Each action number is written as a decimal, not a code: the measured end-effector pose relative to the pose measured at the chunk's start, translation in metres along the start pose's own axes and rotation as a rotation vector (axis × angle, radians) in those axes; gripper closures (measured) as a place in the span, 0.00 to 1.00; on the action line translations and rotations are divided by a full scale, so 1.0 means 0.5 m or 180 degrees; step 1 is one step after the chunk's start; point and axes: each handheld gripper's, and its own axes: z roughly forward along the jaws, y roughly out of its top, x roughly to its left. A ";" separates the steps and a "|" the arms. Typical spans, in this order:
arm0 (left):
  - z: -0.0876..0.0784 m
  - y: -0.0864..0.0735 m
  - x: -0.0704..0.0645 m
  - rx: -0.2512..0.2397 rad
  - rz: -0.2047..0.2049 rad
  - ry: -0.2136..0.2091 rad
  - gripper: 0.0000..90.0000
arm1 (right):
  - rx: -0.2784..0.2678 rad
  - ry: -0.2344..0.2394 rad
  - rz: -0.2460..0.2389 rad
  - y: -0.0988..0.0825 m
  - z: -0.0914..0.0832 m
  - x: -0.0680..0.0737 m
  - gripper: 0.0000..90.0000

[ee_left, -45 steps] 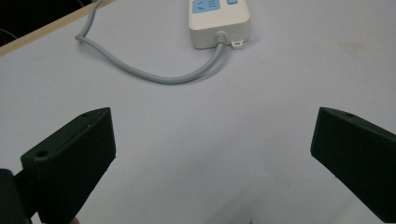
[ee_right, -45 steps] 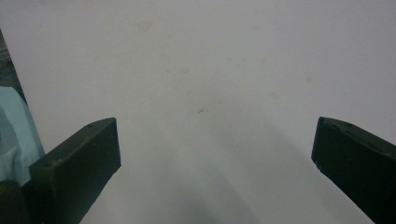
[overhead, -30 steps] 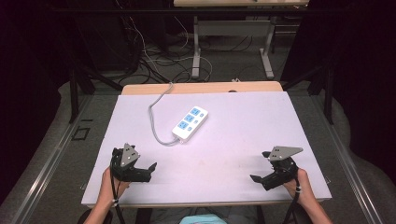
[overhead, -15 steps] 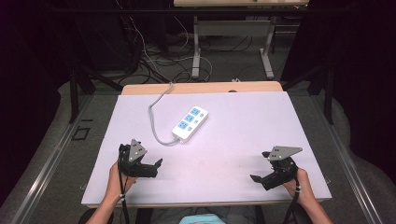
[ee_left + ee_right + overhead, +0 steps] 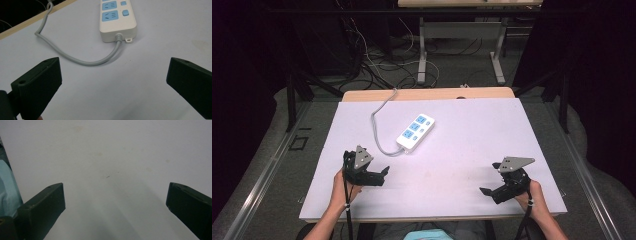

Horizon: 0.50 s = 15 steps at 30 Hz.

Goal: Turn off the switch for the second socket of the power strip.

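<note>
While both hands rest low over the near part of the white table (image 5: 472,150), the left claw (image 5: 382,176) sits at the near left with its jaws spread wide and nothing between them, pointing toward the middle of the table. Seen in the left gripper view, that left claw (image 5: 113,82) has its two black jaws far apart at the bottom corners, and just beyond the gap lies the near end of the power strip (image 5: 117,17). That power strip (image 5: 416,132) is white with blue sockets and lies flat, angled, a little left of the table's centre and near the left claw without touching it. Its grey cable (image 5: 379,127) leaves the near end, loops on the table surface, then runs back over the far wooden edge; in the left gripper view the cable (image 5: 82,60) curves between the strip and the left jaw. At the near right corner, well apart from the strip, the right claw (image 5: 487,192) is likewise wide open and empty, aimed leftward. Bare table (image 5: 107,157) lies ahead of the right claw (image 5: 115,202) in the right gripper view.
</note>
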 end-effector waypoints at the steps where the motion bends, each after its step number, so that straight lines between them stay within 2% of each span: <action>1: 0.002 0.002 0.000 0.0004 0.0016 -0.0002 0.00 | 0.0000 -0.0002 0.0004 0.000 0.000 0.000 0.02; 3: 0.006 0.006 0.000 0.0014 0.0071 0.0014 0.00 | -0.0005 -0.0002 0.0034 0.000 0.000 0.001 0.02; 6: 0.015 0.010 -0.004 0.0016 0.0053 -0.0022 0.00 | -0.0003 0.0001 0.0033 -0.001 0.000 0.001 0.02; 14: 0.037 0.026 -0.005 0.0023 0.0118 -0.0034 0.00 | 0.0001 -0.0005 0.0036 -0.001 0.000 0.001 0.02; 15: 0.038 0.028 -0.004 0.0042 0.0163 -0.0040 0.00 | 0.0002 -0.0006 0.0034 -0.001 0.000 0.001 0.02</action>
